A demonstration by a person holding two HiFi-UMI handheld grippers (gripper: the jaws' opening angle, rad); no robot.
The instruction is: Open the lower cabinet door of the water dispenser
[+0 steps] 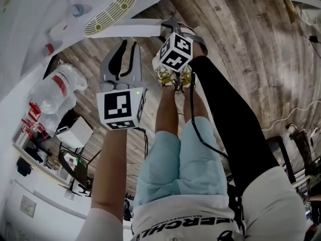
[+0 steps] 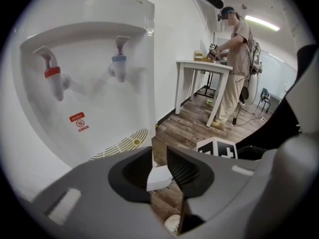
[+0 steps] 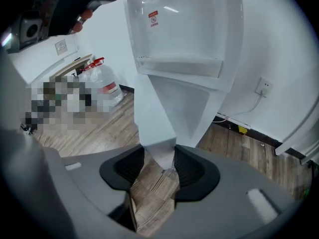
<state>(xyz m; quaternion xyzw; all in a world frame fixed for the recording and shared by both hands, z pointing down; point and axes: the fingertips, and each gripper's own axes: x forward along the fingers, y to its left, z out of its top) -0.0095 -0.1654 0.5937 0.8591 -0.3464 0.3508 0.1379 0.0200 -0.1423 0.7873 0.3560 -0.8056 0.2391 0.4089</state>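
Hanging above wood floor, right gripper clamps cabinet door; left gripper gapes.

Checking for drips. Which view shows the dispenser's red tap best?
The left gripper view: the red tap faces the camera, whole and unblocked. The head view catches it only as a small red speck from above; the right gripper view shows none of it.

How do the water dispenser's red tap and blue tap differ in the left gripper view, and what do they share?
The red tap has a red collar, the blue tap a blue one. The red tap hangs at the recess's left, the blue tap at its right. The red warning sticker lies nearer the red tap than the blue tap. Both are white, pointing down.
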